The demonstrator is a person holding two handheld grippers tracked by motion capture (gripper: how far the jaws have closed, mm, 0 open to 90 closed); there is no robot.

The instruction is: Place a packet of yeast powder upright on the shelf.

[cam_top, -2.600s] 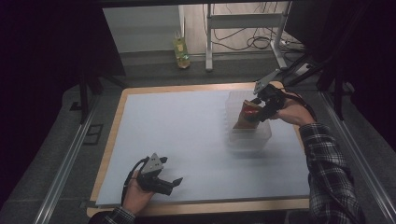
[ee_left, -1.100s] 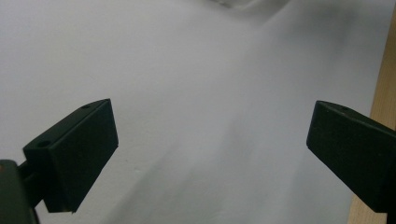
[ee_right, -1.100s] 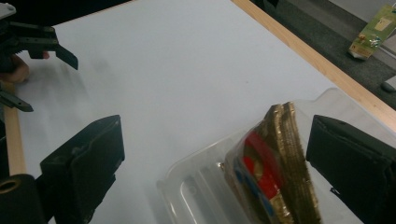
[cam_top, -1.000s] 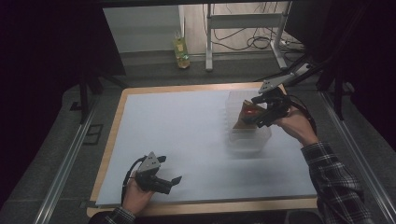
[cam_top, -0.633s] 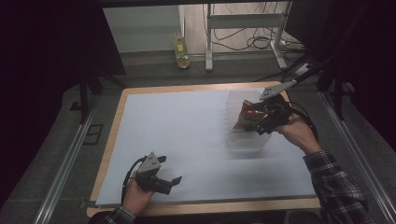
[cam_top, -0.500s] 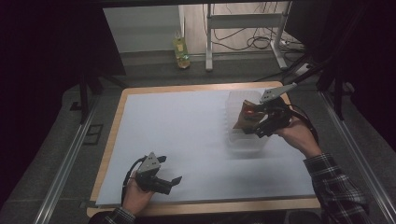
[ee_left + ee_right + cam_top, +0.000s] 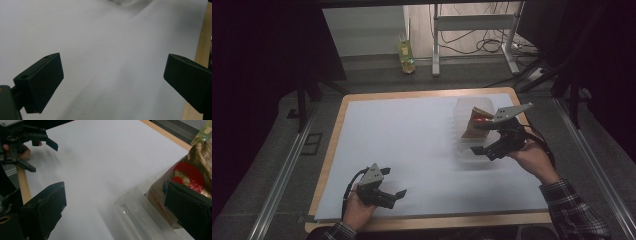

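A brown snack bag (image 7: pixel 476 120) with a red label stands tilted in a clear plastic bin (image 7: pixel 460 145) at the right of the white sheet. My right gripper (image 7: pixel 481 137) hovers at the bin's right side with its jaws wide apart. In the right gripper view, my right gripper (image 7: pixel 115 212) is open; the bag (image 7: pixel 192 172) sits just behind the right jaw and the bin's rim (image 7: pixel 132 202) lies between the jaws. Near the front left edge, my left gripper (image 7: pixel 388 194) rests open and empty. Bare white sheet shows beyond my left gripper (image 7: pixel 112 80) in its own view.
The white sheet (image 7: pixel 412 135) covers a wooden table whose edge (image 7: pixel 422 93) frames it. A yellow-green bottle (image 7: pixel 405 51) stands on the floor beyond the table, beside metal desk legs (image 7: pixel 435 45). My left gripper (image 7: pixel 30 140) shows far off in the right gripper view.
The right hand has drawn back toward the near side and turned, its jaws now spread beside the bag, which stays in the bin. The left hand has not moved.
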